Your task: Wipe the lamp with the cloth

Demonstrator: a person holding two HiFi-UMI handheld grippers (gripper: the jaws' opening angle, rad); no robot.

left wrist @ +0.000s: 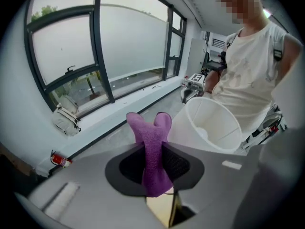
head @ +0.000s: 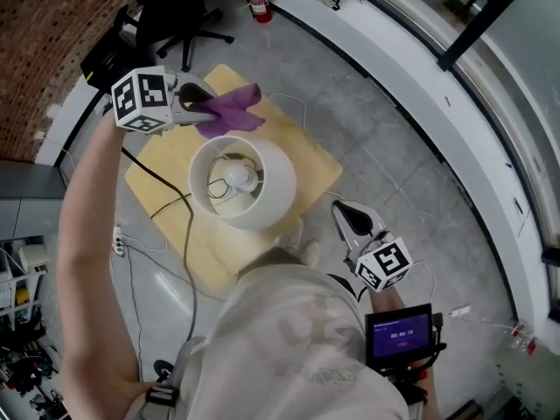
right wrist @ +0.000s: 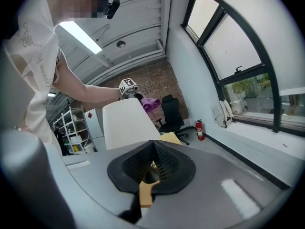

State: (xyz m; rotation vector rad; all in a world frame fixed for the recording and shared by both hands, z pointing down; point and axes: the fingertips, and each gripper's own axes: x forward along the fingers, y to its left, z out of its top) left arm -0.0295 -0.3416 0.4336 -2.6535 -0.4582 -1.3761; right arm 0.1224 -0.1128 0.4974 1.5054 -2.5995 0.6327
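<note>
One cloth sits clamped in left gripper beside lamp; right gripper closed, empty.

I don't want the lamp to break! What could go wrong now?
The left gripper pinches the purple cloth by the far rim of the white lamp, while the right gripper is shut and apart from it. A hard push could tip the lamp, since nothing steadies it. A black cable lies across the wooden table beside the lamp; the arm might snag it.
</note>
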